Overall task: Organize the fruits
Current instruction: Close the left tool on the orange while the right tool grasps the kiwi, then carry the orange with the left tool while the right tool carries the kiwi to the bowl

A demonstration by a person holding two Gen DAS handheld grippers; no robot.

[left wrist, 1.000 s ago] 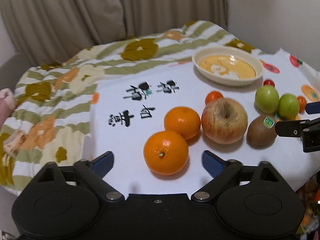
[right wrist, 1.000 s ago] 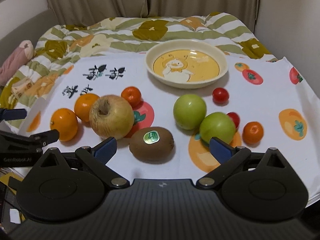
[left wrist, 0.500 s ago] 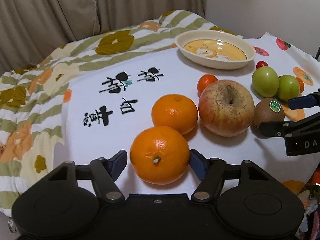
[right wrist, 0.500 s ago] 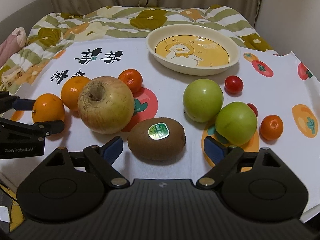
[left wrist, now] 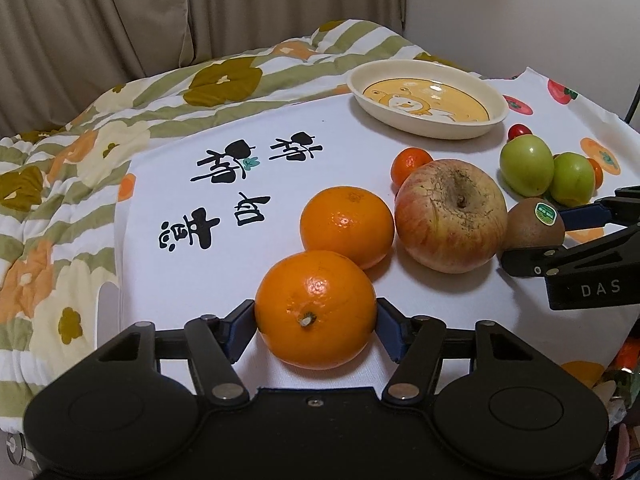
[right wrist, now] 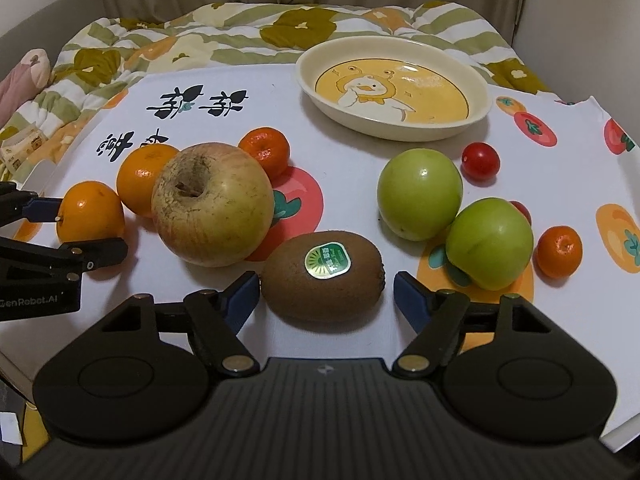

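Observation:
My left gripper (left wrist: 316, 320) is shut on the near orange (left wrist: 316, 310), both blue pads pressed to its sides on the white cloth. A second orange (left wrist: 347, 226) and a large apple (left wrist: 450, 216) lie just behind it. My right gripper (right wrist: 322, 294) is open around the brown kiwi (right wrist: 322, 276); its left pad touches the kiwi, the right pad stands a little off. Two green fruits (right wrist: 420, 194) (right wrist: 490, 242), small mandarins (right wrist: 265, 150) (right wrist: 559, 251) and a cherry tomato (right wrist: 480, 161) lie around. The empty cream duck plate (right wrist: 394, 86) sits at the back.
The white printed cloth (left wrist: 224, 216) covers a table whose left edge drops onto a flowered quilt (left wrist: 60, 168). Curtains and a wall stand behind. The left gripper shows at the left in the right wrist view (right wrist: 60, 232).
Both grippers moved forward. The left jaws closed onto the near orange. The right jaws came around the kiwi and narrowed, still open.

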